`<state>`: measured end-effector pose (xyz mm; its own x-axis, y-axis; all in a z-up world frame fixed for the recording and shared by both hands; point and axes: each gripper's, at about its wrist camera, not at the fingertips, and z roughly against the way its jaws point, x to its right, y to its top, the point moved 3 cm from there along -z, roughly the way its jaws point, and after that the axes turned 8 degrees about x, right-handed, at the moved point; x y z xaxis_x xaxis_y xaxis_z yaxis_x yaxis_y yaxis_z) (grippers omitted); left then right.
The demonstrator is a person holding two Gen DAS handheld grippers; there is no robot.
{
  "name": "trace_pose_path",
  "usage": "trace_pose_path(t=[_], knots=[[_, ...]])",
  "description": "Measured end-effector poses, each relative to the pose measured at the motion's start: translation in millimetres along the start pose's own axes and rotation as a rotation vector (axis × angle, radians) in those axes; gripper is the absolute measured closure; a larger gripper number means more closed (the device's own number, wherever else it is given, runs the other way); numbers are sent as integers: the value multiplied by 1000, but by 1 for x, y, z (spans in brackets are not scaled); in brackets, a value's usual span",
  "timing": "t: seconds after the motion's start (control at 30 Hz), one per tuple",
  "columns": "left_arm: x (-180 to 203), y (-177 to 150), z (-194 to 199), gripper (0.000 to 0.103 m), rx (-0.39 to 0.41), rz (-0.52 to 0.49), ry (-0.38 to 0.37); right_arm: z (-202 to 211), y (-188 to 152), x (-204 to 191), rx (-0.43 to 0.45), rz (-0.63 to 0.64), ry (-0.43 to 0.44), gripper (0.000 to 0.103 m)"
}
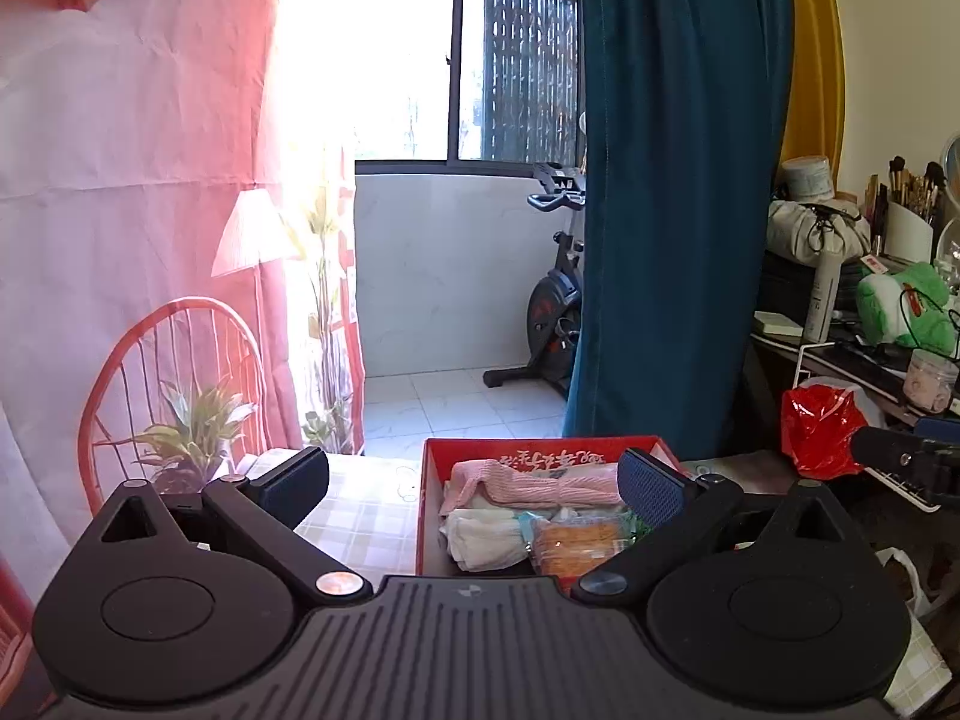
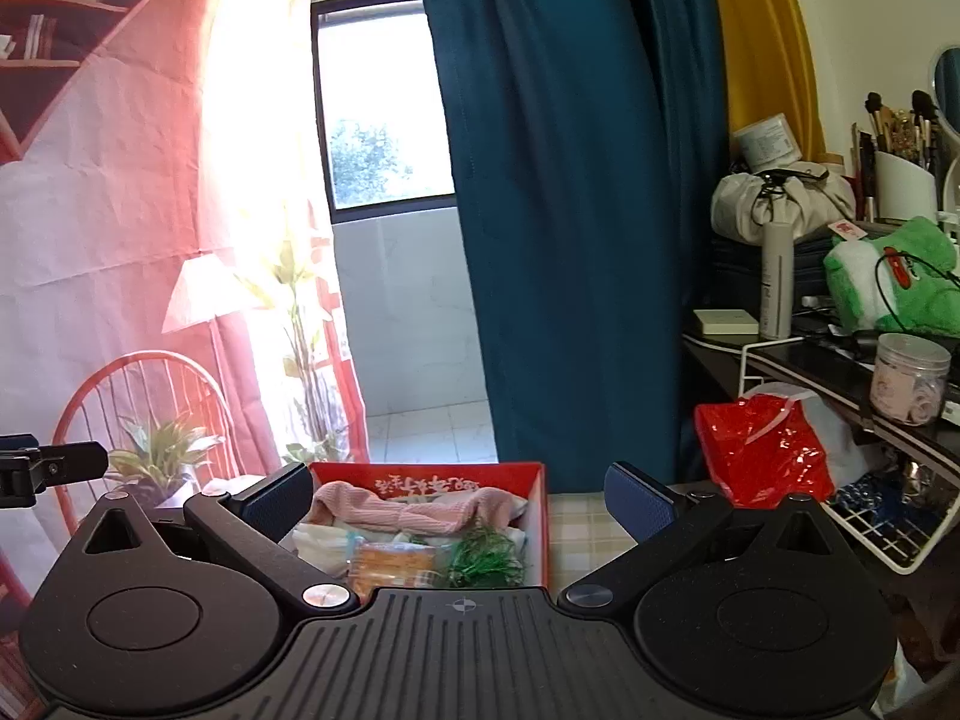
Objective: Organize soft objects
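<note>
A red box [image 1: 429,501] [image 2: 537,510] sits on the checked tablecloth and holds soft items. Inside lie a pink ribbed cloth [image 1: 528,483] [image 2: 414,510], a folded white cloth [image 1: 486,537] [image 2: 321,543], an orange sponge in a clear wrapper [image 1: 579,546] [image 2: 390,564] and a green scrubby bundle [image 2: 486,558]. My left gripper [image 1: 474,486] is open and empty, hovering in front of the box. My right gripper [image 2: 459,501] is open and empty too, its fingers spread to either side of the box's near end.
A checked table [image 1: 360,516] [image 2: 579,531] carries the box. A red plastic bag [image 1: 819,432] [image 2: 762,450] hangs at the right by a cluttered dark desk [image 2: 828,360] and a white wire basket [image 2: 888,534]. A teal curtain [image 1: 672,192] hangs behind.
</note>
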<state>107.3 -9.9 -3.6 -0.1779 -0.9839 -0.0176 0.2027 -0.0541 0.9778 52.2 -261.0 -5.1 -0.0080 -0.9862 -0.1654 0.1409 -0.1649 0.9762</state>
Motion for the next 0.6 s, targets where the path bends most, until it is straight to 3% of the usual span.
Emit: trace_pose_path(t=[0.6], knots=[[-1,2,3,0,-2,4,10,7,7,3,13,13,-15,0]])
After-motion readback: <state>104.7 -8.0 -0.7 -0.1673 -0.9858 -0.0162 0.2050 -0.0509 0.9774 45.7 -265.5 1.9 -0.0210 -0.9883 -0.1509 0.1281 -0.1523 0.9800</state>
